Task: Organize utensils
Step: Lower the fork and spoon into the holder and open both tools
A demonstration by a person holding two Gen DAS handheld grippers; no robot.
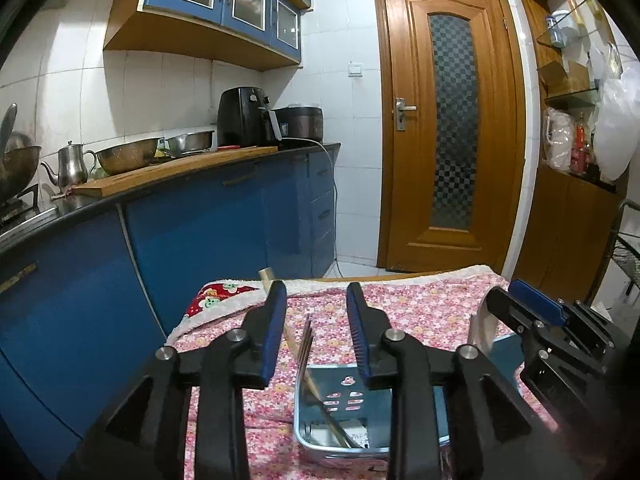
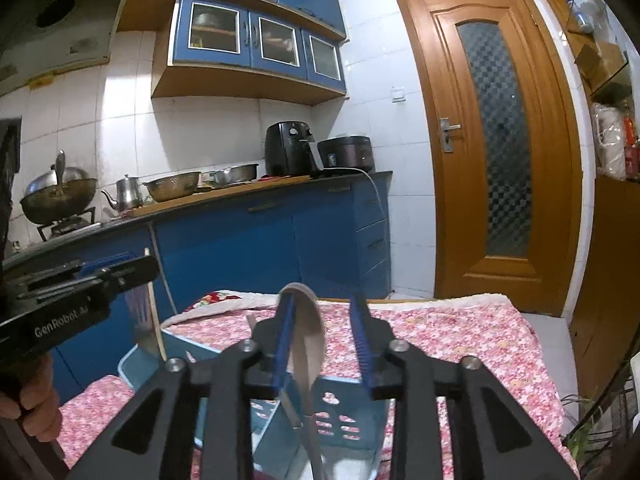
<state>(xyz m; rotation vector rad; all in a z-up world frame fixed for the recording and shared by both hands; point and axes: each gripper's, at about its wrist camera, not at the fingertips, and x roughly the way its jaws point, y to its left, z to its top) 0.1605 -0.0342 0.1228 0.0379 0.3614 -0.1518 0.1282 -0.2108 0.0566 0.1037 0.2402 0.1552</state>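
Nearest: blue utensil caddy (image 2: pixel 340 408) on floral-cloth table (image 2: pixel 460 340), compartments open upward so utensils stand handle-down.

Left hand-held gripper (image 1: pixel 316 332): jaws apart over caddy (image 1: pixel 340 408), chopsticks (image 1: pixel 296 344) and fork (image 1: pixel 307 340) leaning loose beside left pad, not pinched – looks like drop-off into compartment.

Right hand-held gripper (image 2: pixel 324 340): jaws apart, spoon (image 2: pixel 306 340) upright between them, against left pad only, bowl up, handle down in caddy.

Beyond: blue cabinets (image 2: pixel 260 248), air fryer (image 2: pixel 292 148), wooden door (image 2: pixel 492 140).
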